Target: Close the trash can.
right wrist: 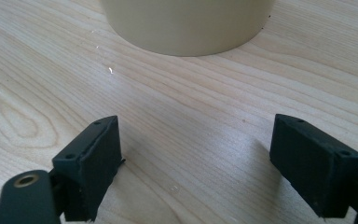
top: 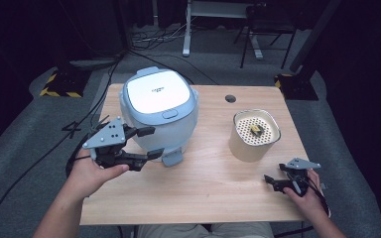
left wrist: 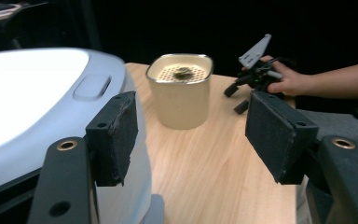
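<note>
The table (top: pixel 198 193) is a pale wood top, and the largest thing on it is the cooker (top: pixel 158 106), a grey-blue body with a white lid that is down, standing at about ten o'clock from the table's centre. Its latch button sits on the lid's near edge, facing the person.

The pot (top: pixel 254 135), a cream, round-cornered vessel, stands at about two o'clock, well apart from the cooker. Inside it lies a perforated insert with a small dark-and-yellow bit (top: pixel 256 130) on top; what that bit is cannot be told from the high view or the left gripper view.

The left gripper (top: pixel 149 143) is at the cooker's near-left flank, at about eight o'clock from the cooker's centre. Its jaws stand wide apart and hold nothing. In the left gripper view one pad is just beside the cooker's wall, and whether it touches is unclear.

The right gripper (top: pixel 270 181) rests low near the table's near-right corner, at about five o'clock from the pot, jaws also wide and empty. The right gripper view looks straight at the pot's base across bare wood.

So the left hand is nearer the cooker and the right hand nearer the pot.
</note>
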